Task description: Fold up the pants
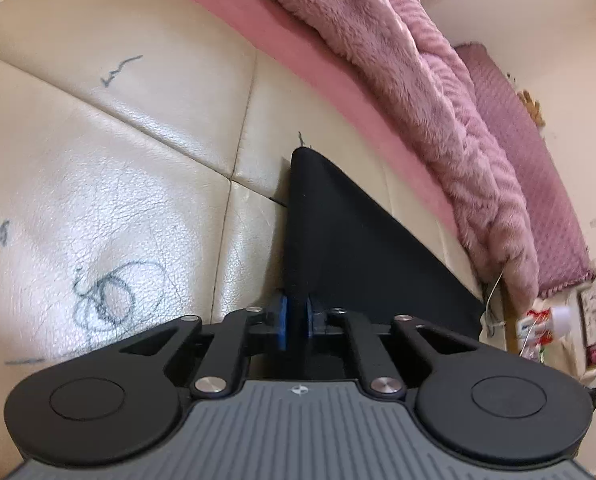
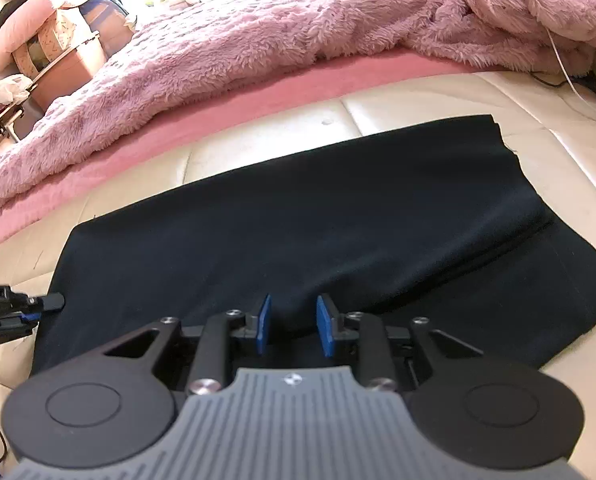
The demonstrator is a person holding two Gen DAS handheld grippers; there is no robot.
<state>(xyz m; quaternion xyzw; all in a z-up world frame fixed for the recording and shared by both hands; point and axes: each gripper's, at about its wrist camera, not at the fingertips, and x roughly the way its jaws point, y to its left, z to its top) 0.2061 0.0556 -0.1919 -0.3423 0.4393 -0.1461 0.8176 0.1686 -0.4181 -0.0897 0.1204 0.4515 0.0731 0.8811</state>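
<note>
Lying flat on the cream bed surface (image 2: 417, 92) for folding, the black pants (image 2: 298, 220) were clamped at one edge by the left gripper (image 1: 296, 322), while the right gripper (image 2: 294, 326) fingers stood apart over the near hem, apparently ready to pinch.

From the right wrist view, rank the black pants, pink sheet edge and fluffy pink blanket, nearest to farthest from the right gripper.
1. Black pants: right under the right gripper, fabric between its parted pads.
2. Pink sheet edge: a strip beyond the pants' far side.
3. Fluffy pink blanket: heaped on the bed behind that strip.
</note>
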